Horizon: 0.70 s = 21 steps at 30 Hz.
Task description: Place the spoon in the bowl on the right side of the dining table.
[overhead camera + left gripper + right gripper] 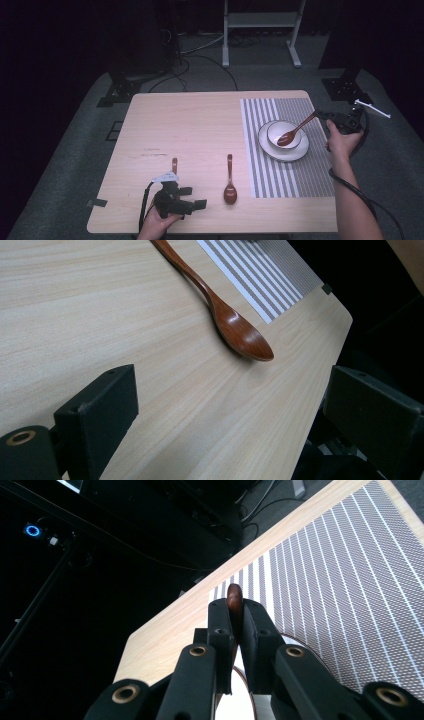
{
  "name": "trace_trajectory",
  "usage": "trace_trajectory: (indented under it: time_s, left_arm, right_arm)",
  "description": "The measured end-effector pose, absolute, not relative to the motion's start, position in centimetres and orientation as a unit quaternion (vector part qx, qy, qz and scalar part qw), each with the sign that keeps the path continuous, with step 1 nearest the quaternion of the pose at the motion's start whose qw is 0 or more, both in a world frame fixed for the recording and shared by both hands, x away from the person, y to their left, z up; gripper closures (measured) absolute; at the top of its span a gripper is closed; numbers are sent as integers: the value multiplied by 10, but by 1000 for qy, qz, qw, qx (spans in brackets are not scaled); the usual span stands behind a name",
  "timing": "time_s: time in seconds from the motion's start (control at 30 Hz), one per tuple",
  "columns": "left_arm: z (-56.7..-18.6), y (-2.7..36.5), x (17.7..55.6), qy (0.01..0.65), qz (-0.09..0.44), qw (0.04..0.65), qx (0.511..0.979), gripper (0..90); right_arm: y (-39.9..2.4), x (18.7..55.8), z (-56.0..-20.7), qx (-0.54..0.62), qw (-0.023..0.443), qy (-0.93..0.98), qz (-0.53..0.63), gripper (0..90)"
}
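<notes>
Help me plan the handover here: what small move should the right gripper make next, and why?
Probably open the jaws. The right gripper is shut on the handle of the spoon, whose head already lies in the bowl on the plate, so letting go should leave it resting there.

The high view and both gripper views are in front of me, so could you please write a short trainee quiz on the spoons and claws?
1. True or false: the right claw is shut on the handle of the brown wooden spoon whose head rests in the white round bowl.
2. How many brown wooden spoons lie on the bare light wooden table?
3. Which stands open with nothing between its jaws: A) the left claw, B) the right claw?

Key
1. True.
2. Two: one beside the striped grey placemat, one partly under the left claw.
3. A.
</notes>
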<state>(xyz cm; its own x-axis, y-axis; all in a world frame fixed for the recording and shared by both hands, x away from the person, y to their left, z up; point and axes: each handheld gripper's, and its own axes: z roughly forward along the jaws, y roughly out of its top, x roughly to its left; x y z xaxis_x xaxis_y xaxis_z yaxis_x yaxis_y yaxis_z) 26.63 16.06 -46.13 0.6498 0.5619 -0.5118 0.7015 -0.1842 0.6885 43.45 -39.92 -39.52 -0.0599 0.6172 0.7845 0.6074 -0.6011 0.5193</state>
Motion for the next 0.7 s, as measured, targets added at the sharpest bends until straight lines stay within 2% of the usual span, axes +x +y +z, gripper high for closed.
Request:
trace_trajectory:
  time_s: [0.7]
  left_arm:
    - [-462, 160, 266, 412, -74, 487, 767, 62]
  right_arm:
    - [-397, 434, -408, 692, 25, 455, 560, 833]
